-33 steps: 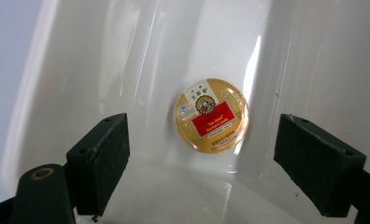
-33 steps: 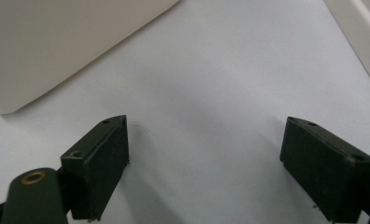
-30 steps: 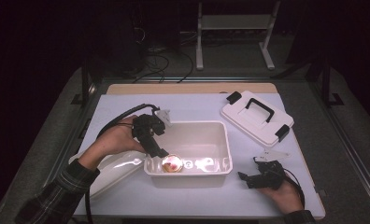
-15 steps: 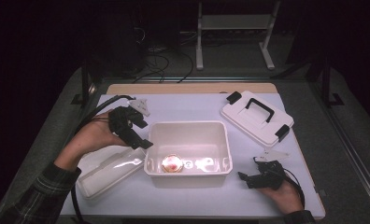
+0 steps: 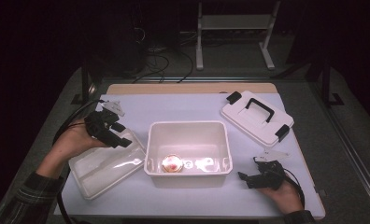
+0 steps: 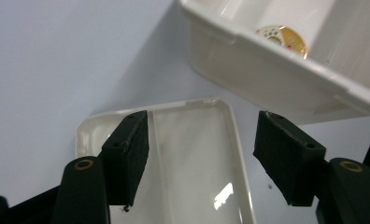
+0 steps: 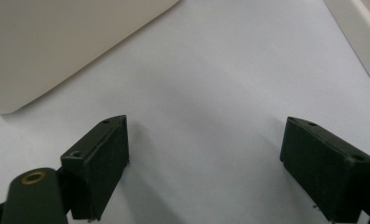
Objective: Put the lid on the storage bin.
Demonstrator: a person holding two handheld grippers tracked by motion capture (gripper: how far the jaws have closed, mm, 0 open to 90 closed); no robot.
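1. Since a second ago, the left tongs [image 5: 120, 135] have pulled out of the white tub [image 5: 188, 128] and now hover above the clear lid [image 5: 106, 168], their jaws just narrowing with nothing between them.
2. Right of them, inside the tub, lies a round gold-rimmed disc [image 5: 172, 163].
3. Right tongs [image 5: 245, 177] rest released on the bench [image 5: 174, 105], beside the tub's right wall.
4. Beyond them sits a white latching lid [image 5: 257, 116].

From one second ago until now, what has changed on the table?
The left hand-held gripper drew back from over the white bin leftward to above the flat lid; its jaws have just been closing, nothing between them. The right hand-held gripper, round object in the bin and handled lid stayed put.
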